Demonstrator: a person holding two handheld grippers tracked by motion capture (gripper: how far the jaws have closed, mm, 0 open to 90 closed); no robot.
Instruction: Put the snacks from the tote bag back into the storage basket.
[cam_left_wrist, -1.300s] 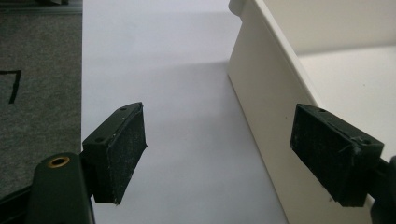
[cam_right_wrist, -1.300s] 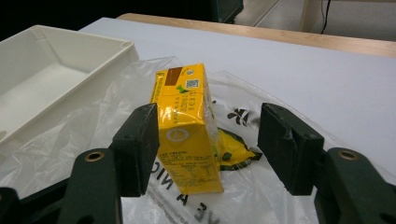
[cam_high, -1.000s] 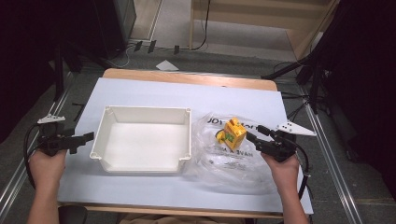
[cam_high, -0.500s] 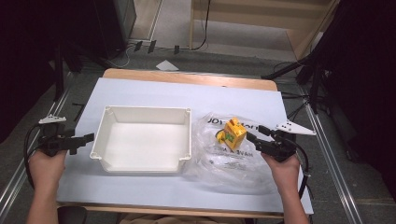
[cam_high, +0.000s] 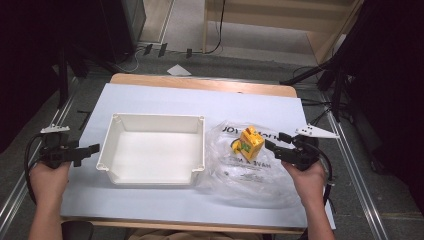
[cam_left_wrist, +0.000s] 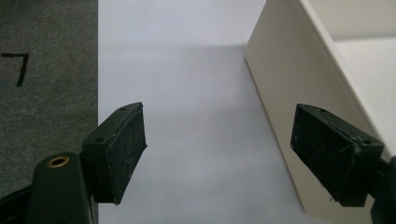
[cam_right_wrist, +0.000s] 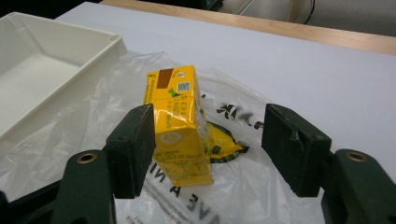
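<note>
Item: yellow carton (cam_high: 250, 144), lying on clear plastic bag (cam_high: 250, 172) on table (cam_high: 160, 102) beside white tray (cam_high: 153, 176), is being approached by released right tool (cam_high: 273, 149), just opening for grasping; left tool (cam_high: 94, 149) is being held released by tray, apparently for steadying

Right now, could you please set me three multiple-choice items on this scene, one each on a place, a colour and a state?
1. Where does the yellow carton stand?
A. In the white tray
B. On the clear plastic bag
C. On the floor

2. What colour is the tray?
A. White
B. Blue
C. Black

3. How do the left gripper's jaws stand?
A. Shut on the tray
B. Shut on nothing
C. Open

Answers: 1 B, the clear plastic bag spreads under the carton, right of the tray. 2 A, its walls and floor are white. 3 C, bare table shows between the jaws.
</note>
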